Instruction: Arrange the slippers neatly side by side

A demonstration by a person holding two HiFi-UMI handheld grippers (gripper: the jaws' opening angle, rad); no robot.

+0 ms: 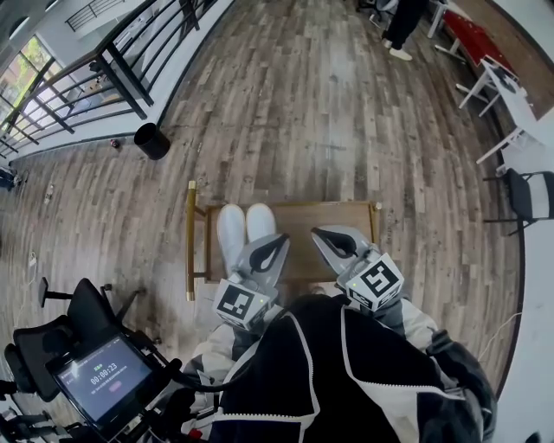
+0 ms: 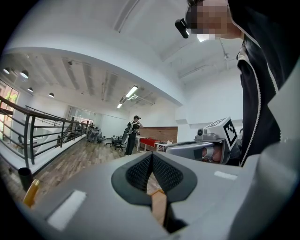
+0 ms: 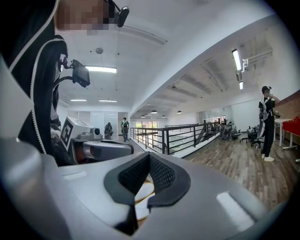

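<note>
Two white slippers [image 1: 231,235] [image 1: 260,222] lie side by side, toes pointing away from me, on the left half of a small wooden table [image 1: 329,216] with a gold frame. My left gripper [image 1: 280,242] hovers just right of them over the table's near edge, shut and holding nothing. My right gripper [image 1: 318,234] is also shut and holding nothing, above the middle of the table. In the left gripper view the dark pads [image 2: 140,172] meet, with bare wood below them. The pads [image 3: 161,176] are also pressed together in the right gripper view, above something white.
A black bin [image 1: 151,140] stands on the wood floor to the far left, near a metal railing [image 1: 104,73]. An office chair and a tablet screen [image 1: 102,376] sit at my near left. White desks [image 1: 506,86] and a dark chair [image 1: 530,195] line the right side. A person [image 1: 400,26] stands far off.
</note>
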